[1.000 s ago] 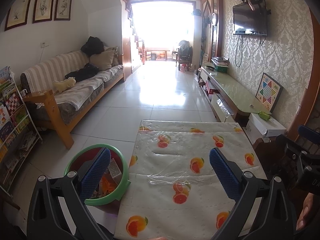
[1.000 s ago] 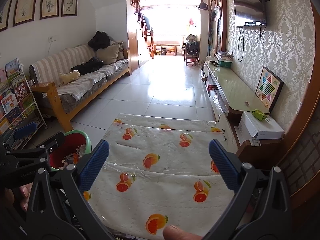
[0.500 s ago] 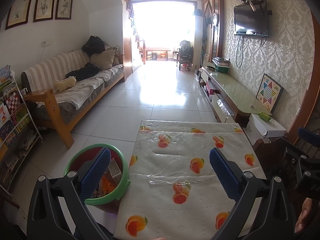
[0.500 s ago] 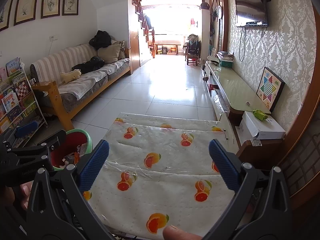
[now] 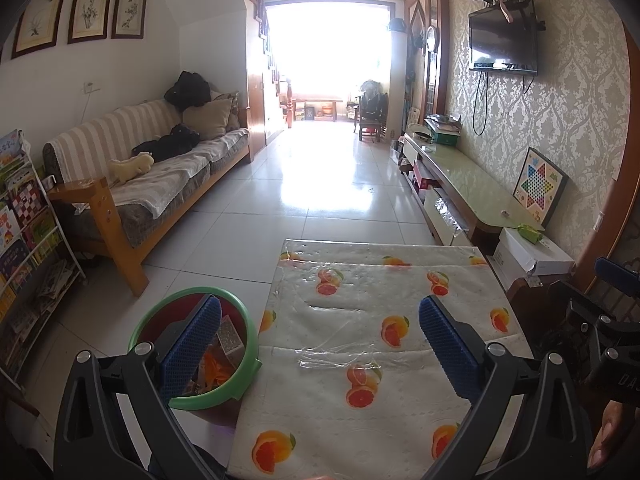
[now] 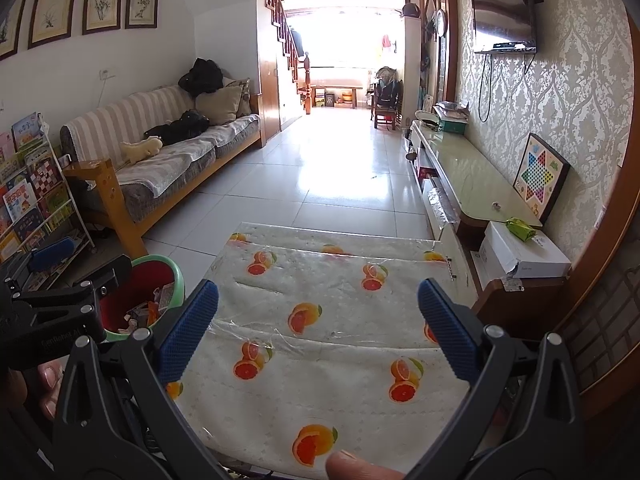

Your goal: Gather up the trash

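Both claws wide open, nothing between the blue pads. Left claw held above the near left part of the surface, its left pad over the mouth of the green-rimmed trash bin. Right claw held above the middle of the same surface, covered with an orange-print cloth under clear plastic film.

No loose trash visible on the surface. Trash already inside the bin: small boxes, an orange wrapper, paper pieces. Bin standing on the floor, close against the left edge of the surface.

Such trash probably light and thin, easy to crush, wrappers perhaps slippery; best taken by a flat side or a folded edge, with gentle closing. Plastic film wrinkled and taped in places, likely to catch a pad if dragged low.

Open room: wide tiled floor ahead, sofa well apart on the left, low cabinet and white box near the right edge of the surface. Little room on the left side, with the bin so close.
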Motion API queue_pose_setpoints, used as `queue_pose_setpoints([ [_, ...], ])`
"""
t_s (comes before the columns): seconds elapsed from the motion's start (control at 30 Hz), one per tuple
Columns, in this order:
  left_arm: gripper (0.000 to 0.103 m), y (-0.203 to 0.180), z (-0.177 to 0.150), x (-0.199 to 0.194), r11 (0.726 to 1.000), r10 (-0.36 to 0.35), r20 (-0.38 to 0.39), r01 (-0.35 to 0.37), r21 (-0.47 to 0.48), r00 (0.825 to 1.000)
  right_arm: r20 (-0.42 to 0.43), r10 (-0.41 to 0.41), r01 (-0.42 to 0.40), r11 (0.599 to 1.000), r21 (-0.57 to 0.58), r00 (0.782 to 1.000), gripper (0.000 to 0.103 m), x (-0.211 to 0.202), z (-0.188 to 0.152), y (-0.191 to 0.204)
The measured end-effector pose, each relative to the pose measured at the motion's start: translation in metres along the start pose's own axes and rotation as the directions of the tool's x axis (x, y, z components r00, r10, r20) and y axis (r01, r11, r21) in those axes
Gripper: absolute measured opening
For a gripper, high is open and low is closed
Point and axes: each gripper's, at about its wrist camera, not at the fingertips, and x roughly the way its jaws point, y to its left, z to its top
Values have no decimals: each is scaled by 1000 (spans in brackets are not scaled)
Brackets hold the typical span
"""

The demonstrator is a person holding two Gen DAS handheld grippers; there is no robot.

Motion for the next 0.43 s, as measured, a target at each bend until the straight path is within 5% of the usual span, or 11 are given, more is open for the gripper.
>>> queue_pose_setpoints([
  [0.43, 95, -1, -2, -2, 999, 26, 9, -26, -19, 1000, 0, -2, 2, 1000, -6, 1000, 98, 0, -2, -2],
])
